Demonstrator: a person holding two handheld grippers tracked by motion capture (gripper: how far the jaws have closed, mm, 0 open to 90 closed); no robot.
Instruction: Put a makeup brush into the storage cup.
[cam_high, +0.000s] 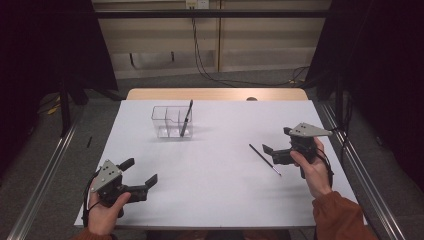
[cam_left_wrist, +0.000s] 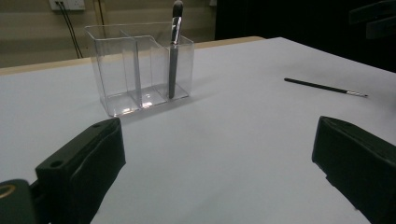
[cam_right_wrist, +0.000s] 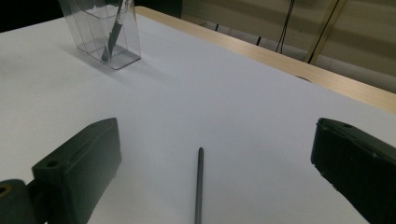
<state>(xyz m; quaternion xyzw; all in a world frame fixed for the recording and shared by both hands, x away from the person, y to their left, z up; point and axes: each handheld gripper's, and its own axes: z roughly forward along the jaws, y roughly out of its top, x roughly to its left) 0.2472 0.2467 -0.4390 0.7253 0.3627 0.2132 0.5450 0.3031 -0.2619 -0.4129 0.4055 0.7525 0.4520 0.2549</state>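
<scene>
Roughly halfway, I'd judge: one brush (cam_high: 186, 118) already stands upright in an end compartment of the clear organizer (cam_high: 171, 122), while a thin brush (cam_high: 265, 159) lies flat on the white surface (cam_high: 210, 170), well apart from it. The right tongs (cam_high: 274, 152) sit just beside that brush, jaws apart and empty; the left tongs (cam_high: 140, 173) rest apart too, holding nothing

Dim, soft overhead light on white table (cam_high: 215, 165), dark surroundings, blurred foreground.

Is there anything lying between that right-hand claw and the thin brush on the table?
Nothing visible. The right gripper has its jaws open with the thin brush lying on bare table between them.
</scene>
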